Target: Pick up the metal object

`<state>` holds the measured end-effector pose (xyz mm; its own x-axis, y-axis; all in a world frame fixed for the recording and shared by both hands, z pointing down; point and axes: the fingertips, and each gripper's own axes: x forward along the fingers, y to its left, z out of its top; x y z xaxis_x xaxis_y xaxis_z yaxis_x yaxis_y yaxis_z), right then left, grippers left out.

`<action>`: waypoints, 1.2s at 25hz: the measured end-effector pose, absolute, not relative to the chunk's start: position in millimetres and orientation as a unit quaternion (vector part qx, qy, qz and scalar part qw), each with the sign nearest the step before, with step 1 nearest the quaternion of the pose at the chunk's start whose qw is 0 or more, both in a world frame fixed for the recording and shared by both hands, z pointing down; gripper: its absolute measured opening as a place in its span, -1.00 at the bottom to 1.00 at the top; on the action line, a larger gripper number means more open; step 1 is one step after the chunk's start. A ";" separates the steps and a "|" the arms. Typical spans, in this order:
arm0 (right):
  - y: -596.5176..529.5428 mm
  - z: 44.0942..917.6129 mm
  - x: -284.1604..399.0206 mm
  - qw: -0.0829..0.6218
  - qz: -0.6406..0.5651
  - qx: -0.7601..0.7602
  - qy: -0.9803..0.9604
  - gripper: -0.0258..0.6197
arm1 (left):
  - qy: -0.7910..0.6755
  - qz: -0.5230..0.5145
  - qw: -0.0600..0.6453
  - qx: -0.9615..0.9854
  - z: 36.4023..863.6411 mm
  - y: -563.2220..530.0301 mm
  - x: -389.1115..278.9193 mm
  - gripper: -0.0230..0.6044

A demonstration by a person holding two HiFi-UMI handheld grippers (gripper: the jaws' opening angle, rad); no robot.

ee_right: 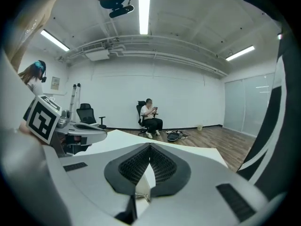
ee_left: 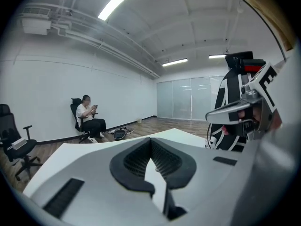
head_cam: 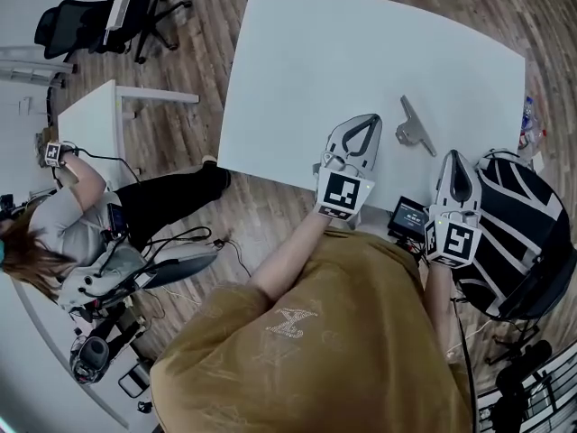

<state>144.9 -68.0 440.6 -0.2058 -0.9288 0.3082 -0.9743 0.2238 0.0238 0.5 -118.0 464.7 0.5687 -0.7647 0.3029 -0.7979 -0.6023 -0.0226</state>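
The metal object (head_cam: pixel 415 128), a flat grey bracket with a long thin arm, lies on the white table (head_cam: pixel 297 79) near its front right. My left gripper (head_cam: pixel 368 118) hovers just left of it with its jaws shut and nothing held. My right gripper (head_cam: pixel 453 157) is to the right of the bracket and nearer to me, over the table's front edge, also shut and empty. In the left gripper view, the left gripper (ee_left: pixel 151 141) has its tips meeting over the tabletop. The right gripper (ee_right: pixel 150 147) in its own view looks the same. The bracket does not show clearly in either gripper view.
A small black device (head_cam: pixel 407 216) sits at the table's front edge between my arms. To the right stands a black-and-white chair (head_cam: pixel 523 233). At left are a seated person (head_cam: pixel 63 233), a small white desk (head_cam: pixel 90 120) and a black office chair (head_cam: pixel 90 21). Another person (ee_right: pixel 151 112) sits by the far wall.
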 end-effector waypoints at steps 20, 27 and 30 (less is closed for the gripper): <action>-92.4 520.0 118.5 0.232 0.119 0.564 -0.784 -0.89 | -0.384 0.215 0.113 0.891 549.6 -123.2 21.7 -0.90; -89.2 557.8 105.3 0.281 0.143 0.532 -0.786 -0.79 | -0.368 0.233 0.130 0.891 570.3 -120.5 22.3 -0.90; -87.3 574.7 97.9 0.314 0.141 0.511 -0.788 -0.67 | -0.363 0.246 0.133 0.889 578.4 -121.8 19.8 -0.90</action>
<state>97.9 -87.3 574.7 -0.2805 -0.7159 0.6394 -0.8935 0.4381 0.0986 19.8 -121.8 578.4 0.6152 -0.5797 0.5342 -0.7109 -0.7009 0.0581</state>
